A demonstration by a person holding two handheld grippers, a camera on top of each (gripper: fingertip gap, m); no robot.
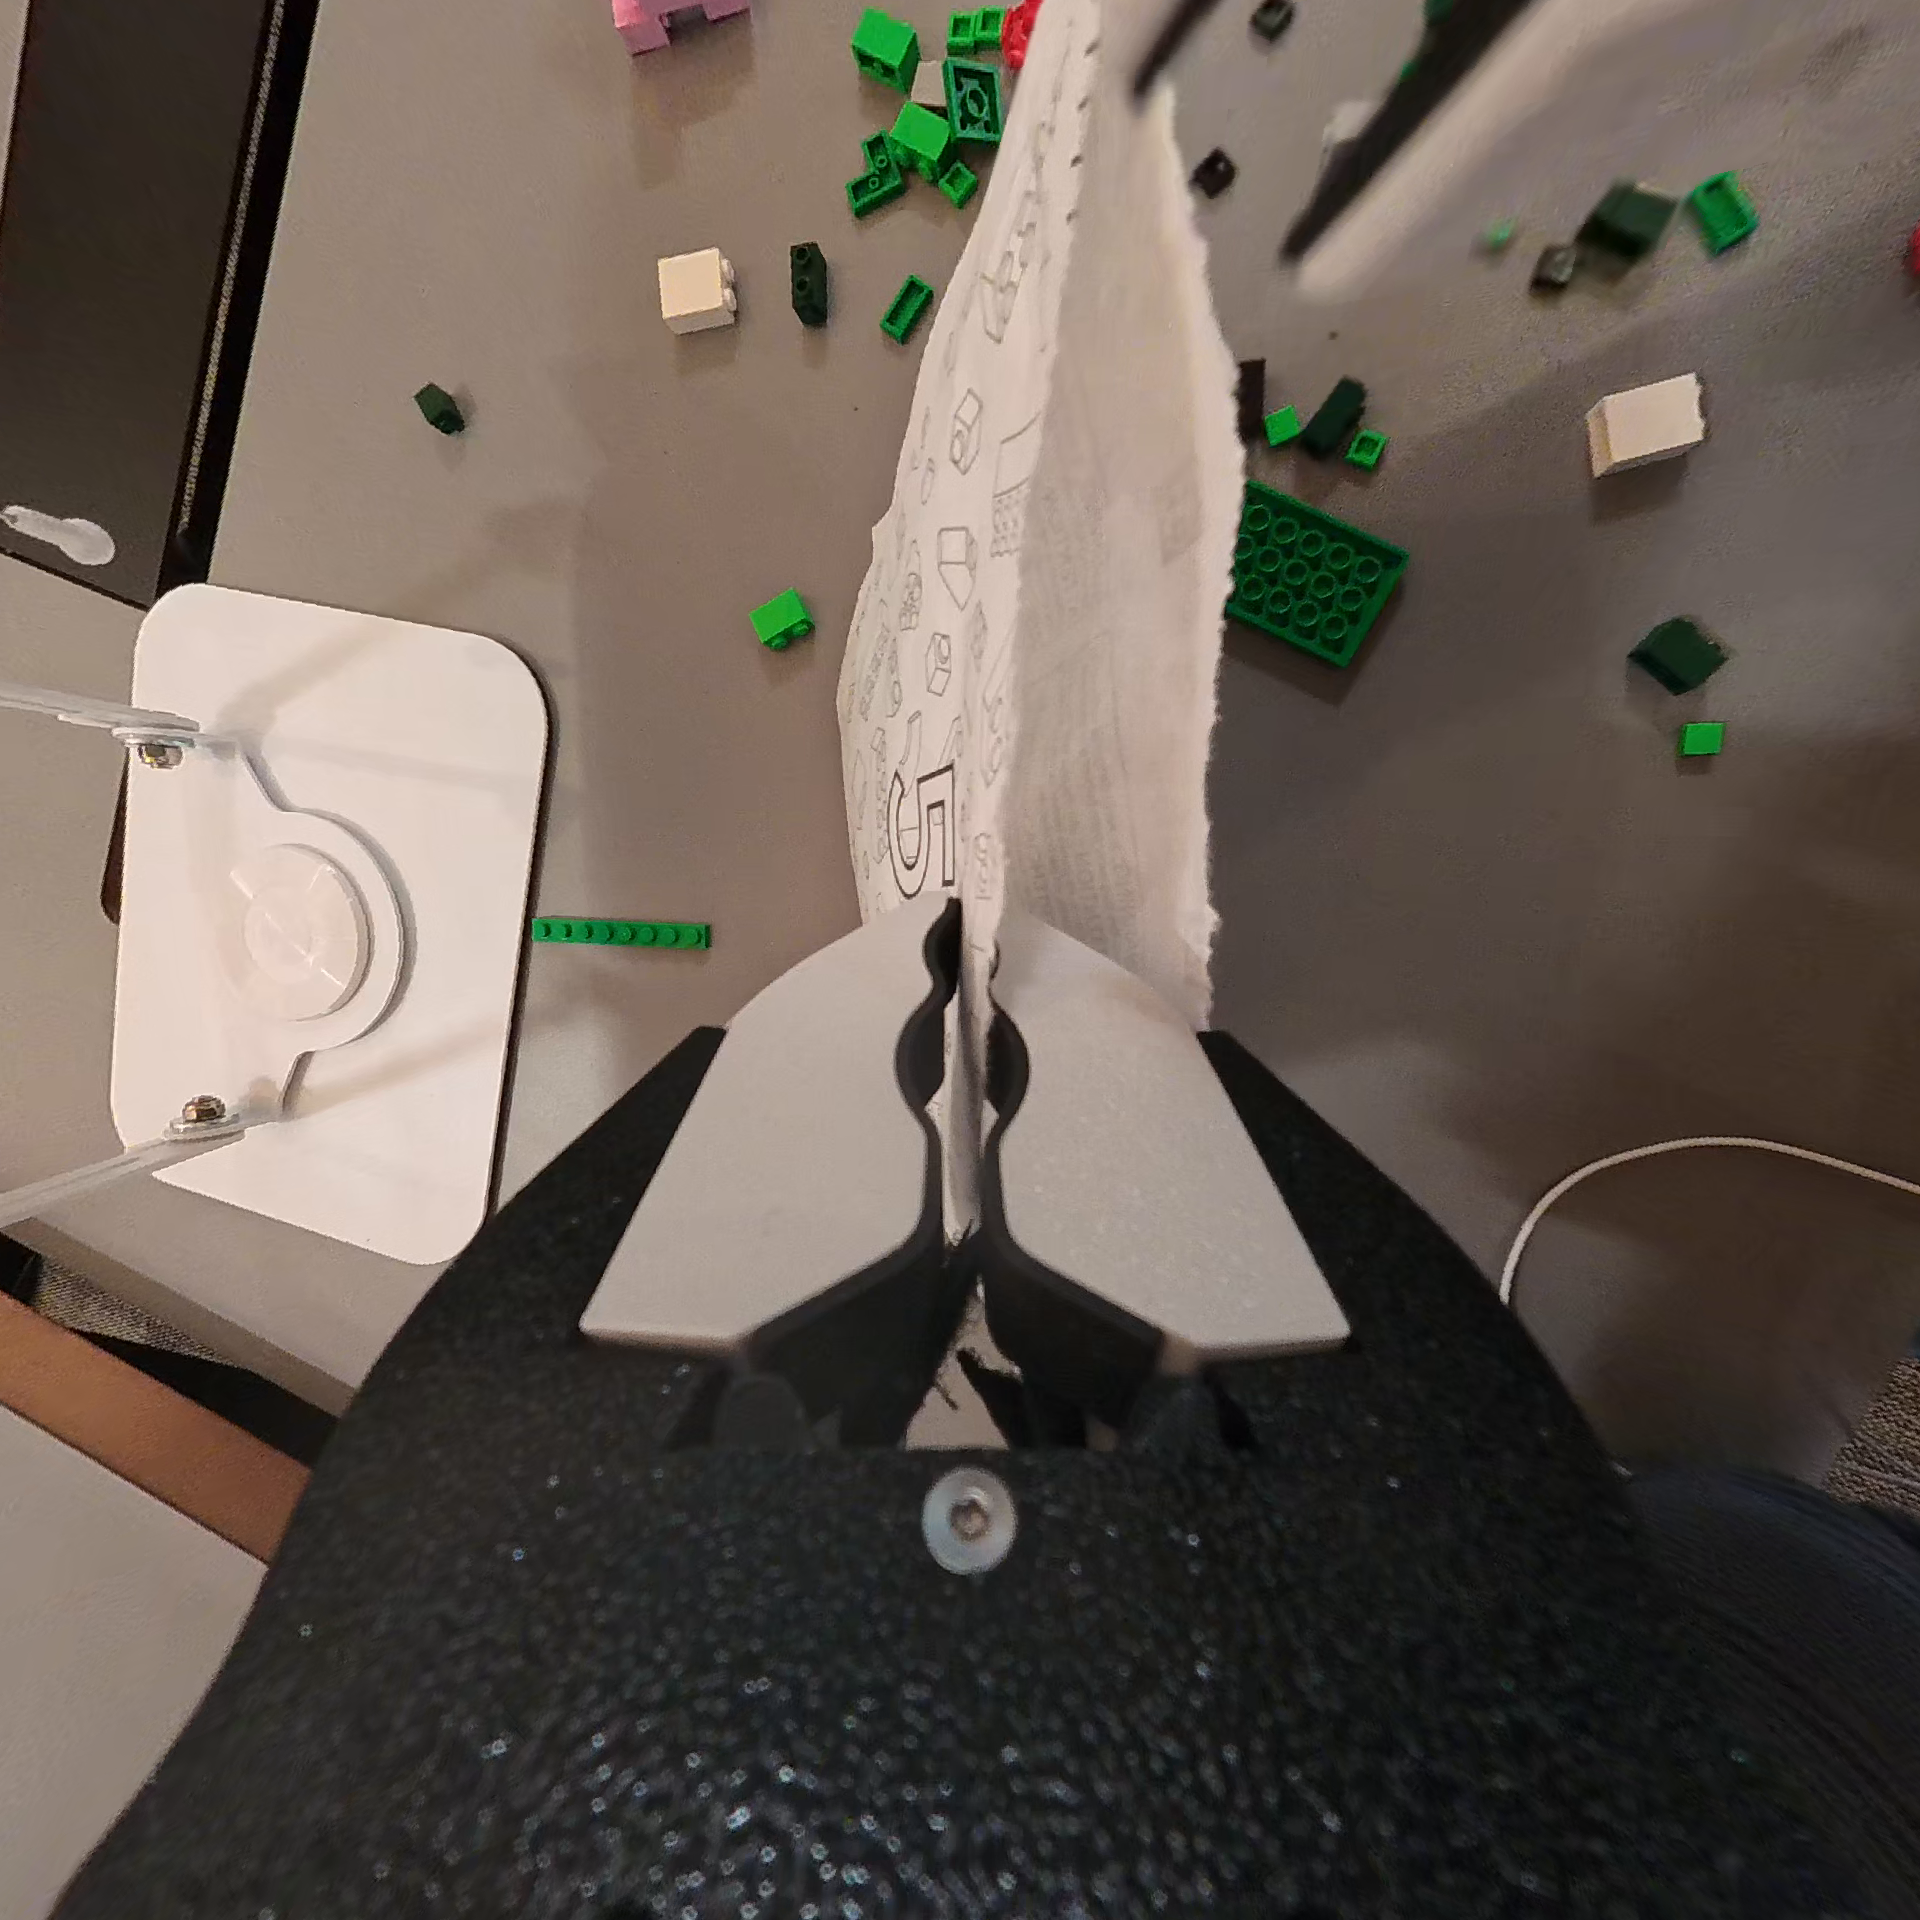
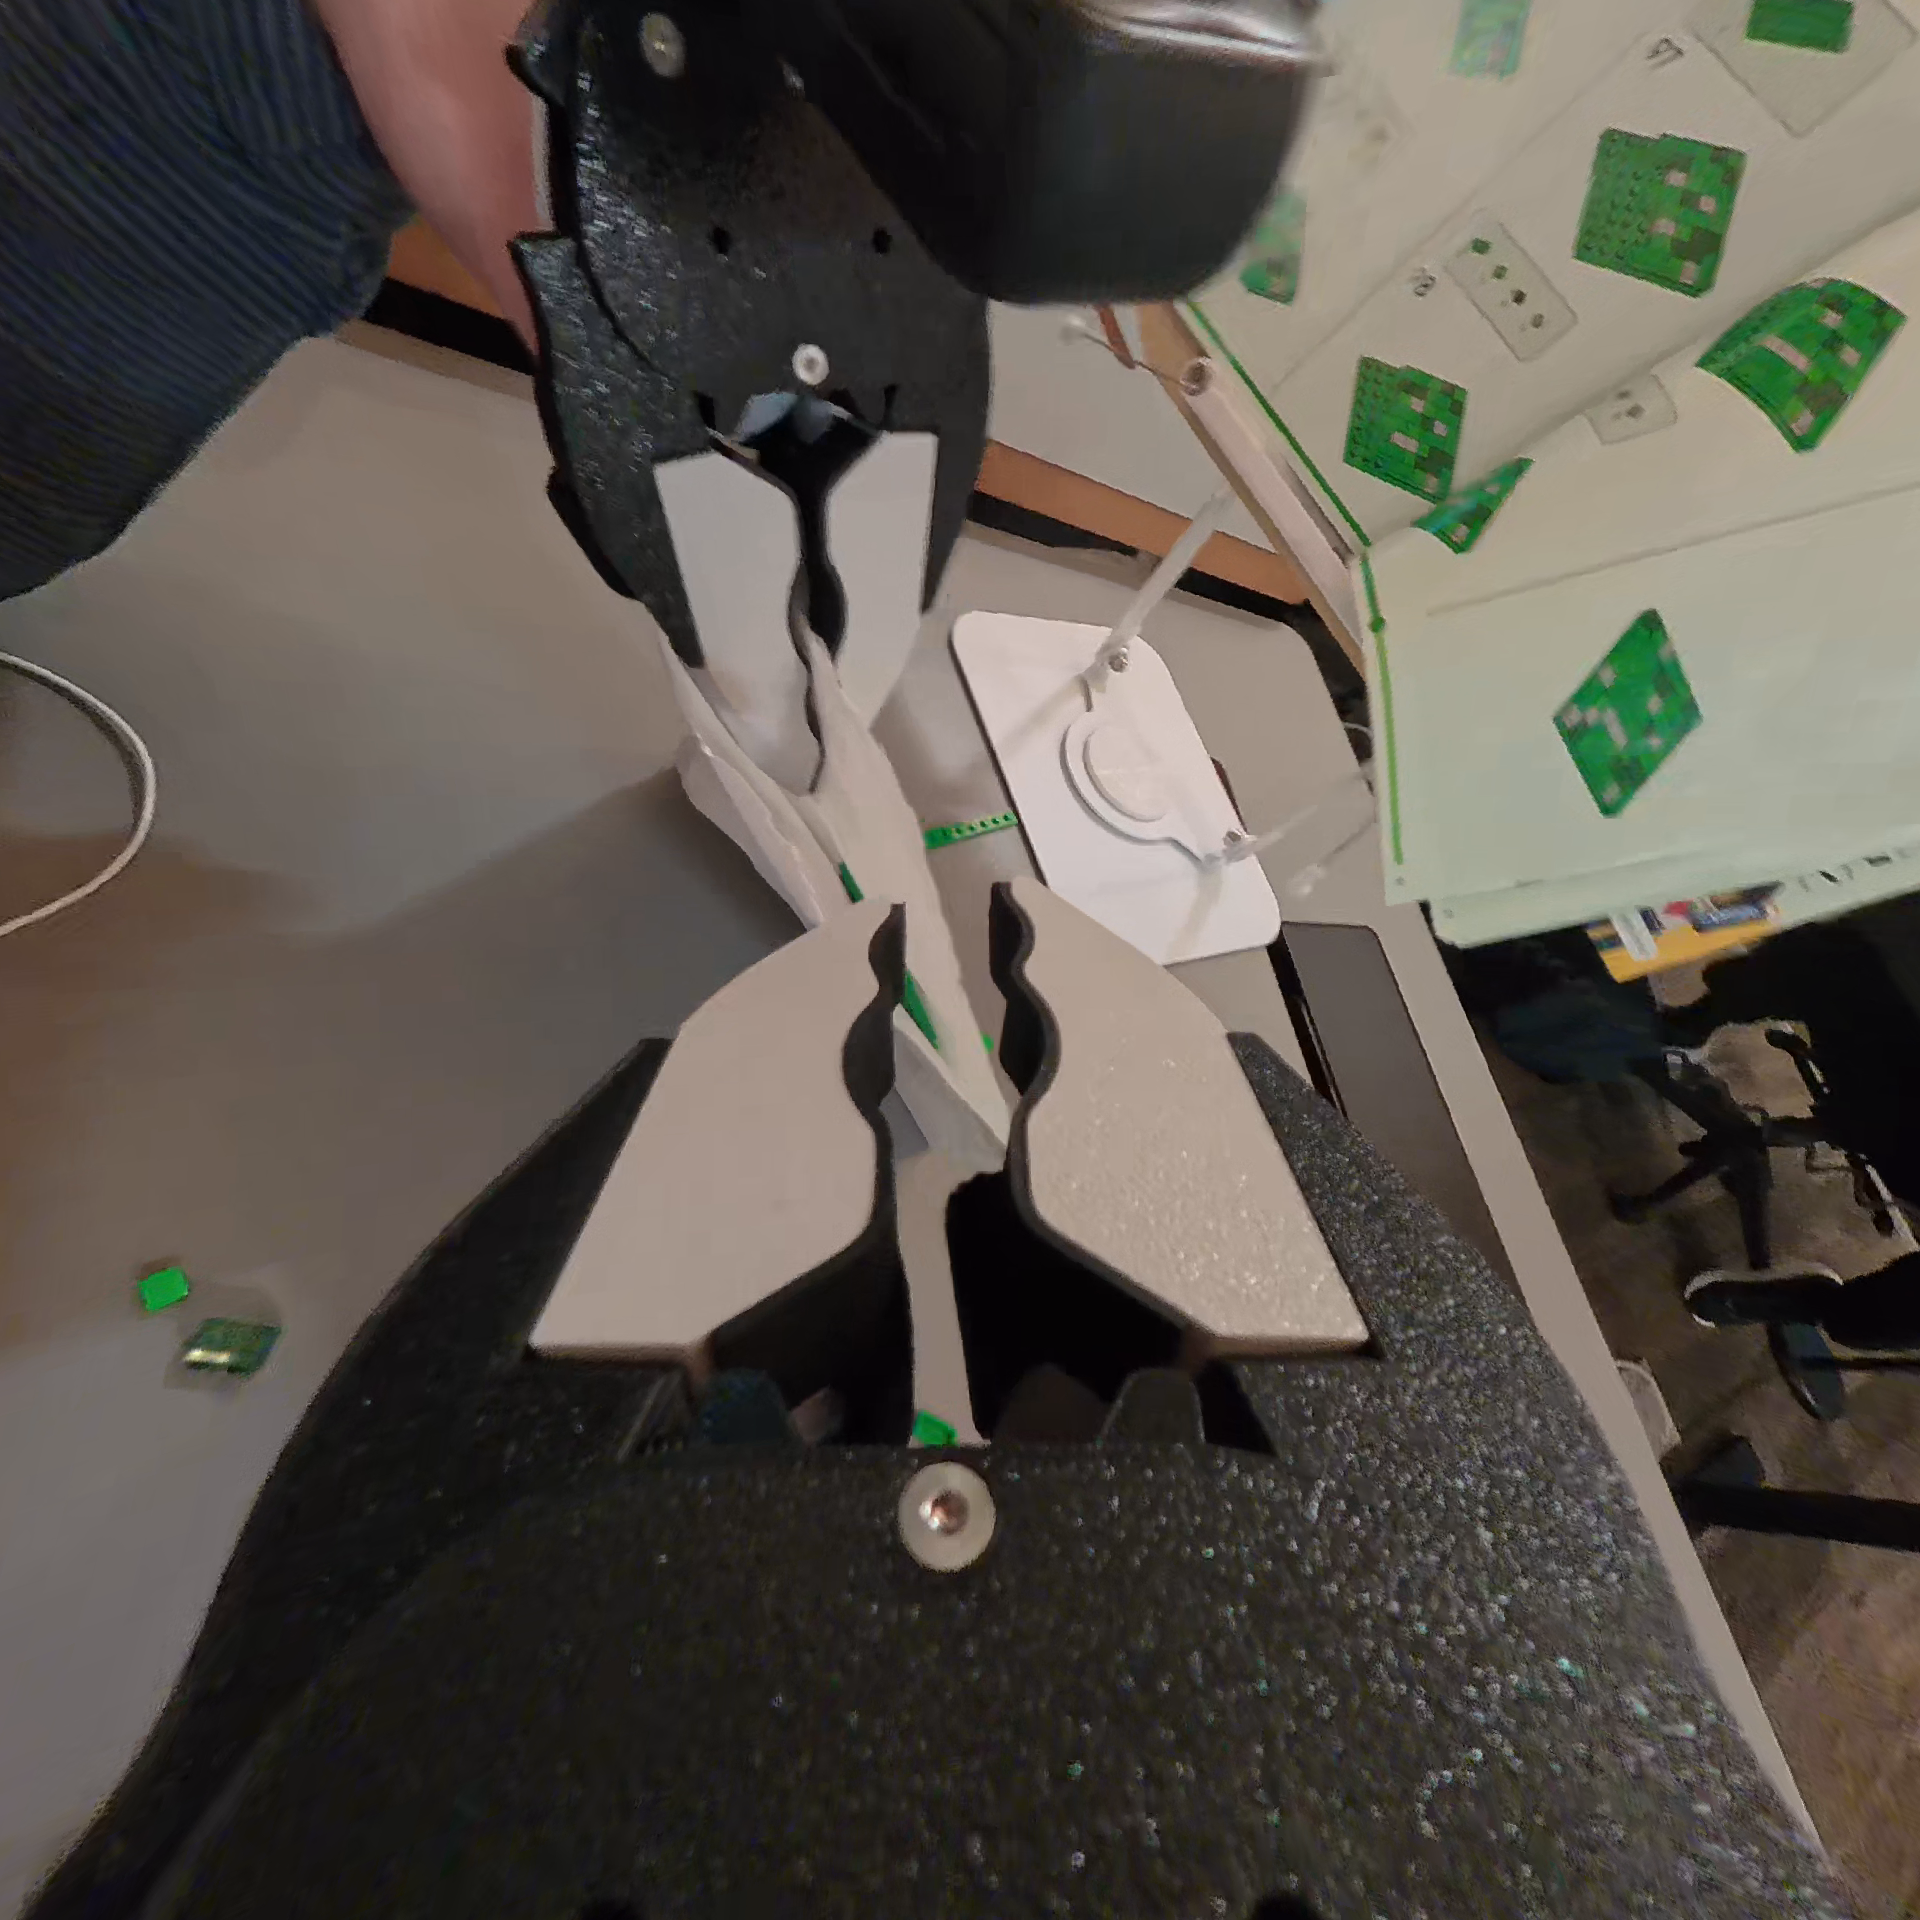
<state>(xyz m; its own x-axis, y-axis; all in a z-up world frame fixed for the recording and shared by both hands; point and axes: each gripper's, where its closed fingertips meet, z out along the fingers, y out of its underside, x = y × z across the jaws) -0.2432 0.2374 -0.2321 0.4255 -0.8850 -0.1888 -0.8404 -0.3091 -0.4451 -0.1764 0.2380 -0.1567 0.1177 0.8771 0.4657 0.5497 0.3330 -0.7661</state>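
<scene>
My left gripper (image 1: 961,935) is shut on a white paper bag (image 1: 1101,623) printed with brick outlines. The bag has a torn edge and stretches away from the jaws above the grey table (image 1: 520,416). My right gripper (image 2: 951,909) is open, its jaws a small way apart, and the bag's far end (image 2: 883,810) runs into the gap between them. The right wrist view shows the left gripper (image 2: 810,753) from the front, clamped on the bag, with a hand and a dark sleeve behind it. The right gripper (image 1: 1221,161) shows blurred at the top of the left wrist view.
Several green, dark green and white bricks lie scattered on the table, with a green studded plate (image 1: 1314,571) and a long green strip (image 1: 621,933). A white stand base (image 1: 332,914) sits at the left, a white cable (image 1: 1662,1174) at the right. An open instruction booklet (image 2: 1662,416) stands beyond the table edge. The tips of one gripper are about 10 cm away from the tips of the other. The green studded plate (image 1: 1314,571) is about equally far from each gripper, around 15 cm.
</scene>
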